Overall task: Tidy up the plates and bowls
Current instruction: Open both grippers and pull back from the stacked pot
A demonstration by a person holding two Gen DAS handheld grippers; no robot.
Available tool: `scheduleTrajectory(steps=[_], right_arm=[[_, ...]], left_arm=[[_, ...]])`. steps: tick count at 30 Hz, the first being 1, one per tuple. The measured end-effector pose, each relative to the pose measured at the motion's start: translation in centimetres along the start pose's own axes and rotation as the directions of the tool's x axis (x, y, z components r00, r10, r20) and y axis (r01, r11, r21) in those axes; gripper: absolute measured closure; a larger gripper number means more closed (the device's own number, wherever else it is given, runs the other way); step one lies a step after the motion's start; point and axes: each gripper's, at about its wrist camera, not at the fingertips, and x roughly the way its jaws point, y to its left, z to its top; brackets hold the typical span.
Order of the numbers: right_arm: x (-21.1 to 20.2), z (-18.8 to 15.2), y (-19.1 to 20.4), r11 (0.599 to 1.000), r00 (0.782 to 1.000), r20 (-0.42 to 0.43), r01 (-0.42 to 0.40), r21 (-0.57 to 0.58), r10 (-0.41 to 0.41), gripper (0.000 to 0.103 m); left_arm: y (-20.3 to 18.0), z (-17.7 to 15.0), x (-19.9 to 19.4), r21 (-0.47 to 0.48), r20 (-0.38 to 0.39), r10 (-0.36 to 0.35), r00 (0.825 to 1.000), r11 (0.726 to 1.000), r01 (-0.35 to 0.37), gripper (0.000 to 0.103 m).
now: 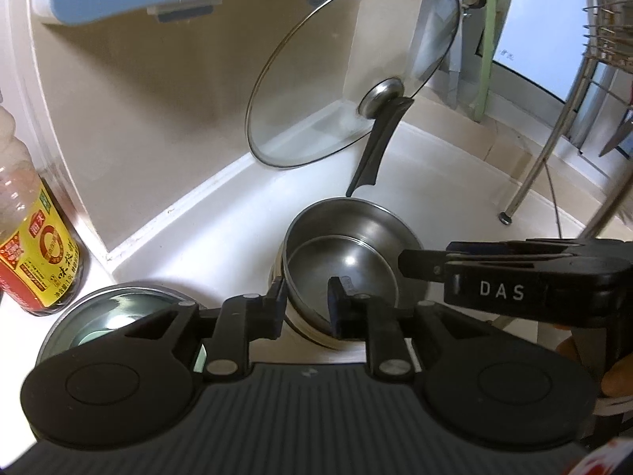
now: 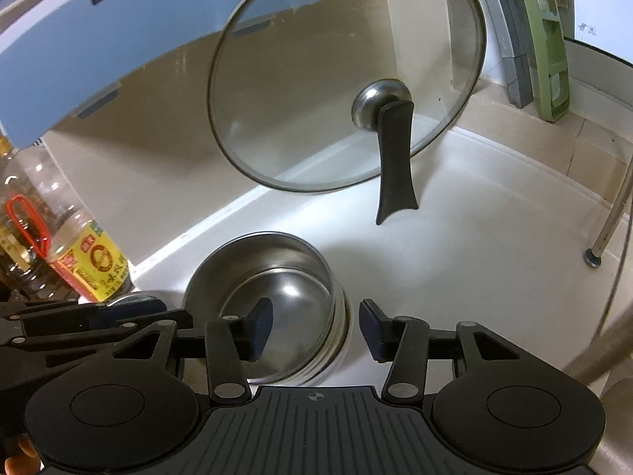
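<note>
A stack of steel bowls (image 1: pixel 356 253) (image 2: pixel 285 277) stands on the white counter (image 2: pixel 455 269). My left gripper (image 1: pixel 306 306) straddles the stack's near rim, one finger outside and one inside. A gap shows beside the inner pad, so it stands open. My right gripper (image 2: pixel 316 328) is wide open over the stack's right rim, with its left finger inside the bowl and its right finger outside, neither touching. It reaches in from the right in the left wrist view (image 1: pixel 409 263). The left gripper (image 2: pixel 146 308) shows at the left edge of the right wrist view.
A glass pot lid (image 1: pixel 348 71) (image 2: pixel 344 79) leans on the corner wall behind the bowls. A round shiny dish (image 1: pixel 118 304) lies left of the stack. A sauce bottle (image 1: pixel 35 257) (image 2: pixel 91 265) stands at the left. A dish rack leg (image 1: pixel 530 174) stands on the right.
</note>
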Motion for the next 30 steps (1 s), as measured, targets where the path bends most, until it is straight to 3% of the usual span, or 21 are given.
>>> scheduleTrajectory(steps=[13,30], right_arm=[[-6.0,-3.4,0.8,0.999,0.999,0.037,-0.033,0.001,0.033,0.036],[-9.5,-10.0,1.6,0.997,0.999,-0.034,-0.023,0.068,0.026,0.032]], left_arm=[[0.1,-3.9,-6.1,0.033,0.013,-0.037,0.999,0.999,0.036,0.079],[1.4,-11.7,-10.1,-0.021,-0.077,-0.007,0.997,1.000,0.005,0.079]])
